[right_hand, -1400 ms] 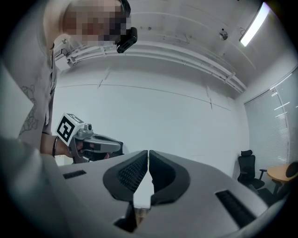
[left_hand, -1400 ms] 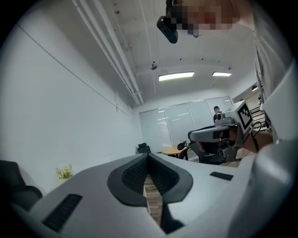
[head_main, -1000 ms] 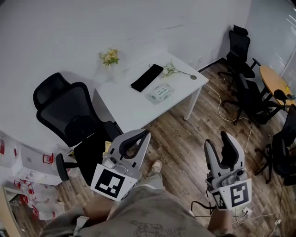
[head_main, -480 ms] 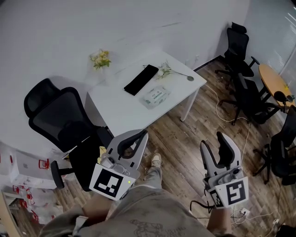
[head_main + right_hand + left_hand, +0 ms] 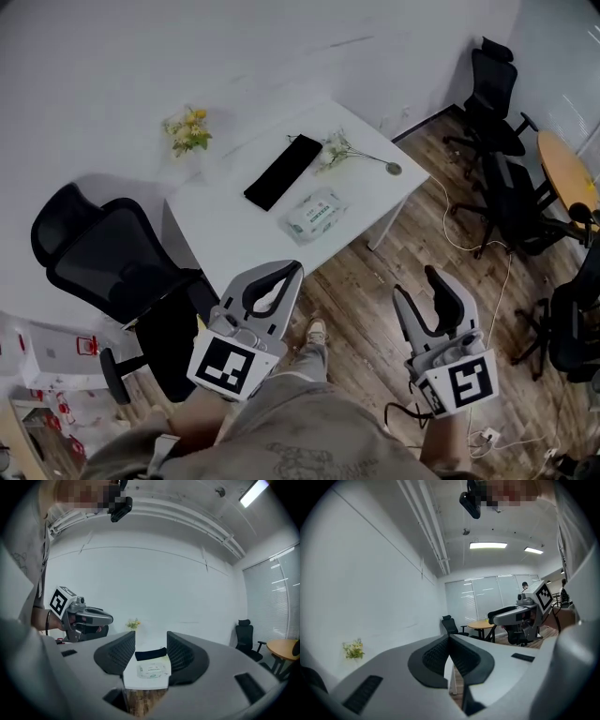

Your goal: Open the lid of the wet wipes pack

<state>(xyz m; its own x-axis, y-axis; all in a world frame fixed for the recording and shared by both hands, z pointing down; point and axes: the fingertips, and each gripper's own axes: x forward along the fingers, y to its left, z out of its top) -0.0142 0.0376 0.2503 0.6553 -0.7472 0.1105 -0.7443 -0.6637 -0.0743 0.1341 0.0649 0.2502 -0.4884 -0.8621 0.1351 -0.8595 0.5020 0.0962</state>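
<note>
The wet wipes pack [image 5: 314, 214], white with a green label, lies flat near the front edge of a white table [image 5: 234, 234]; its lid looks down. It also shows far off between my right jaws, wet wipes pack [image 5: 152, 670]. My left gripper [image 5: 295, 269] is shut with nothing in it, tips touching [image 5: 449, 637], and hangs over the floor short of the table. My right gripper [image 5: 417, 281] stands open and empty [image 5: 151, 635], level with the left one and well apart from the pack.
Behind the pack lie a flat black case [image 5: 283, 172], a flower sprig [image 5: 342, 148] and a small round disc [image 5: 394, 170]. Yellow flowers [image 5: 187, 131] stand at the table's back left. A black office chair [image 5: 112, 262] sits left of the table; more chairs [image 5: 497, 84] and a round wooden table [image 5: 562, 169] stand right.
The table has come nearer and lower in the head view. Both grippers have moved forward toward it together. The left stays shut, the right open.
</note>
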